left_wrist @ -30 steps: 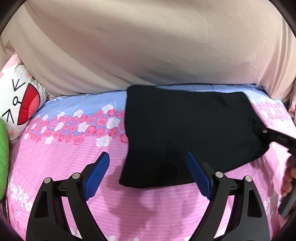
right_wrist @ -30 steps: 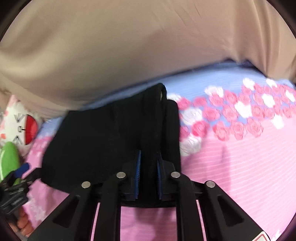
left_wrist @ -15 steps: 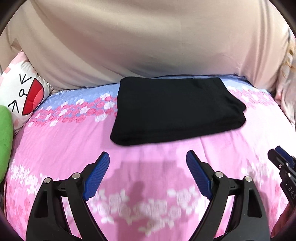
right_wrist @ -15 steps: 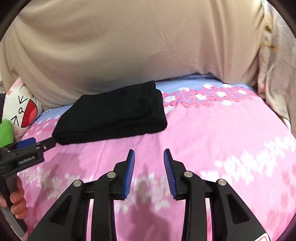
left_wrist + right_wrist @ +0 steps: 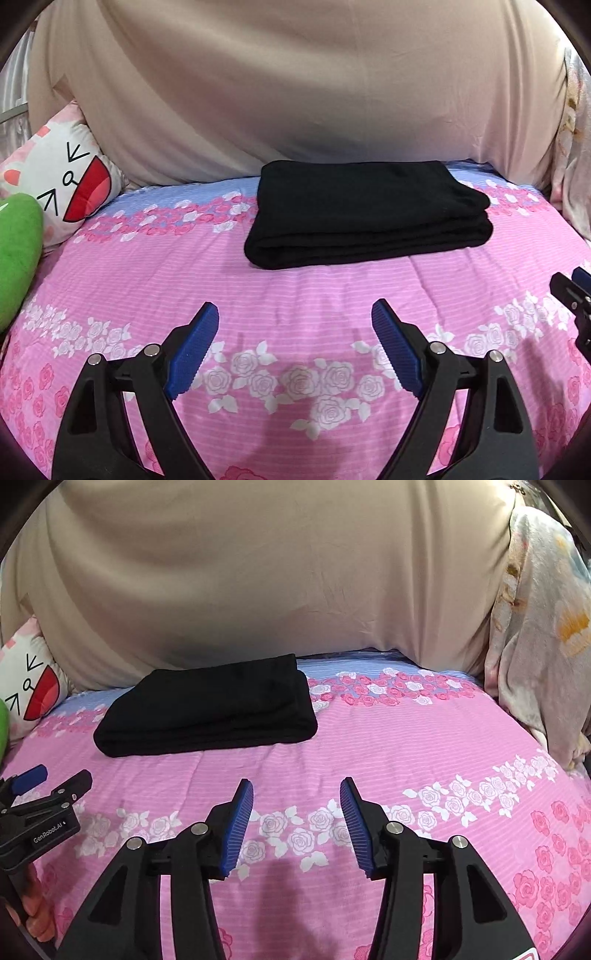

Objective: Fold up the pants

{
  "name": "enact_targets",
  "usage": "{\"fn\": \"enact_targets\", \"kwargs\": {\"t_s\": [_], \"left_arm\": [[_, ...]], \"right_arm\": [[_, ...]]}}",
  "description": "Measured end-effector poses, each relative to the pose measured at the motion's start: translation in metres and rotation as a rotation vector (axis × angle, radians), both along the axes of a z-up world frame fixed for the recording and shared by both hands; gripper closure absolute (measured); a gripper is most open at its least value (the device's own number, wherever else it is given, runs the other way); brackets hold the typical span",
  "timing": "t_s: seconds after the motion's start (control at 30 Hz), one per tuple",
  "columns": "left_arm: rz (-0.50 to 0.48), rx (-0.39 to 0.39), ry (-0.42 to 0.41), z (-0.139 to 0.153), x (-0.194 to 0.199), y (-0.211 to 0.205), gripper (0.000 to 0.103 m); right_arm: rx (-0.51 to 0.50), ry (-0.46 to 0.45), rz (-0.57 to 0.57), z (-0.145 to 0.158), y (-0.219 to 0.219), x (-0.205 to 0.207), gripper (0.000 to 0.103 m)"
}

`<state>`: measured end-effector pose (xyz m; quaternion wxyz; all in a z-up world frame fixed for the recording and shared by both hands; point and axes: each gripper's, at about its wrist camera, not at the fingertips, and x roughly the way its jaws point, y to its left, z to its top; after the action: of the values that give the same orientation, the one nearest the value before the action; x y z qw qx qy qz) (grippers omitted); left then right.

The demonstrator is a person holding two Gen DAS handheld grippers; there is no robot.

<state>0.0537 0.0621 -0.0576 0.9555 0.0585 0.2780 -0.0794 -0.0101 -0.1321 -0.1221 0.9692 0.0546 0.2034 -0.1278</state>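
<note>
Right wrist shows my right gripper (image 5: 296, 797) fingers just spread, empty; left gripper (image 5: 294, 318) spread wide; pants (image 5: 207, 712) folded on bed (image 5: 406, 746).

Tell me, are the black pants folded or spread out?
Folded: the black pants lie as a compact stack on the bedspread, layered edges showing.

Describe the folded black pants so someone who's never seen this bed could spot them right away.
Start at the pink rose-print bedspread and look toward its far edge, where a beige sheet hangs behind. The pants lie there as a flat stacked rectangle, the only plain black thing on the bed, well right of the cartoon-face pillow.
</note>
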Motion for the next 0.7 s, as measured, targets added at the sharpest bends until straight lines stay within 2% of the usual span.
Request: {"fn": "enact_targets", "kwargs": {"t_s": [0.47, 0.7], "left_arm": [[0.023, -0.015, 0.046, -0.0045, 0.0070, 0.0037, 0.020], [0.004, -0.008, 0.027, -0.0024, 0.0033, 0.0010, 0.020]], "right_arm": [[-0.020, -0.002, -0.001, -0.0015, 0.0046, -0.0027, 0.047], [-0.015, 0.002, -0.001, -0.0015, 0.0049, -0.0029, 0.046]]}}
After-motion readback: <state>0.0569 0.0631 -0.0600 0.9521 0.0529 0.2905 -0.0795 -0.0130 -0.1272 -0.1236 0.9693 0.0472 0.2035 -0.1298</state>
